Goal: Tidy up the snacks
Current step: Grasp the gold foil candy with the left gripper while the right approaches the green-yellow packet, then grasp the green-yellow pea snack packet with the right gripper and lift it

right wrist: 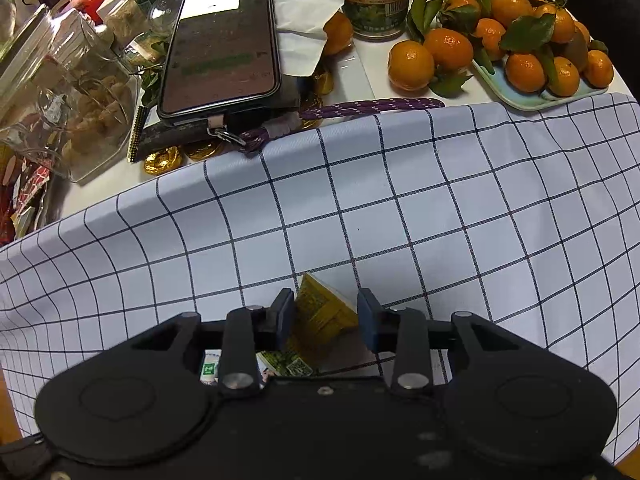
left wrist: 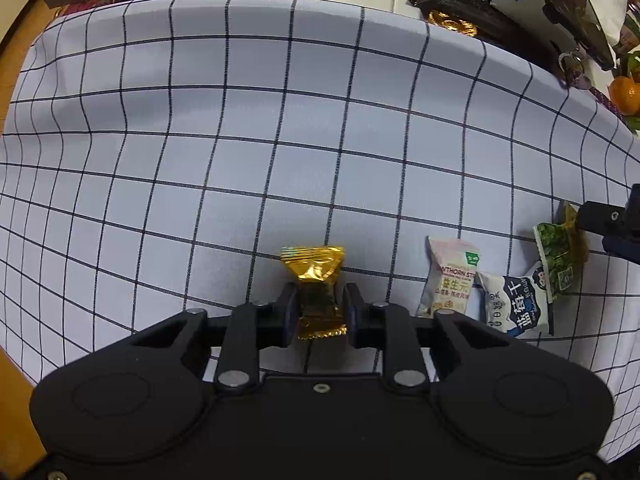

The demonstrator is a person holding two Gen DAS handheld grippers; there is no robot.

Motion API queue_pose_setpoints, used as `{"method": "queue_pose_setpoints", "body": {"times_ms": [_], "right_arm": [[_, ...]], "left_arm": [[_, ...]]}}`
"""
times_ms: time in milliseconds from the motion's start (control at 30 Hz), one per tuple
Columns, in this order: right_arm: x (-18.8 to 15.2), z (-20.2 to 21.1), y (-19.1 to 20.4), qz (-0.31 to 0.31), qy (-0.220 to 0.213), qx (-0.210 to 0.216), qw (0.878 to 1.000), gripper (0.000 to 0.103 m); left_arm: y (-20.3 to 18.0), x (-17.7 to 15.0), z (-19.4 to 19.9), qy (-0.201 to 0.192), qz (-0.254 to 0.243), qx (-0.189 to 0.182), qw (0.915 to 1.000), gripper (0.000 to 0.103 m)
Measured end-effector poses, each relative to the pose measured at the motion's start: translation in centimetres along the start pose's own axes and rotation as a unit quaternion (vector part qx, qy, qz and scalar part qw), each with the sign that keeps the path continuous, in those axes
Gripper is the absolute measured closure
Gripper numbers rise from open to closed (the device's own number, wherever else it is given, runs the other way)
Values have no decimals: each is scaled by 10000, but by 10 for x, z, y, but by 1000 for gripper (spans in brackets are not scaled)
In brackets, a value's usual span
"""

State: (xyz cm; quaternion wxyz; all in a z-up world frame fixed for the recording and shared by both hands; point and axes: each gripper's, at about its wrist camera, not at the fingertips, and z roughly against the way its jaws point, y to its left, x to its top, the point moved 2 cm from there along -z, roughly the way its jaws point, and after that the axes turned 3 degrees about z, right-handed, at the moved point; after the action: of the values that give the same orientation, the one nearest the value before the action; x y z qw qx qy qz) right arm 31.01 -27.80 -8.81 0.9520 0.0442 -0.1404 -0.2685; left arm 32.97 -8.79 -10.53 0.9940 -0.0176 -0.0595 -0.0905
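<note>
Left gripper [left wrist: 318, 310] pinches a light, crinkly gold foil candy [left wrist: 316, 280] at its waist, while right gripper [right wrist: 326, 316] straddles, unclosed, a soft yellow-green packet [right wrist: 324, 312].

Open checked cloth [left wrist: 280, 128] ahead of both grippers, snack packets [left wrist: 492, 288] clustered low right, phone [right wrist: 222, 40], glass jar [right wrist: 68, 92], tangerines [right wrist: 500, 40] crowding the far edge

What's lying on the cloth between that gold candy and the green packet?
In the left wrist view, a pink hawthorn strip packet and a blueberry packet lie between the gold candy and green packet.
</note>
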Motion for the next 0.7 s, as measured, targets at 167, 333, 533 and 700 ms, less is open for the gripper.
{"method": "queue_pose_setpoints", "body": {"times_ms": [167,333,533,700], "right_arm": [[4,3,-4,-45,2,123,9999,66],[18,6,-32,-656,163,463,9966,66],[20,-4,-45,-1091,419,608,9913,65],[12,-12,-23,-902,601,672,9918,65]], "left_arm": [[-9,2,6,-89,-129,-164,9997,78],[-19,3,11,-176,-240,-179,9994,78],[-14,2,11,-130,-230,-86,9996,77],[-4,-1,5,-30,-173,-43,9998,78]]}}
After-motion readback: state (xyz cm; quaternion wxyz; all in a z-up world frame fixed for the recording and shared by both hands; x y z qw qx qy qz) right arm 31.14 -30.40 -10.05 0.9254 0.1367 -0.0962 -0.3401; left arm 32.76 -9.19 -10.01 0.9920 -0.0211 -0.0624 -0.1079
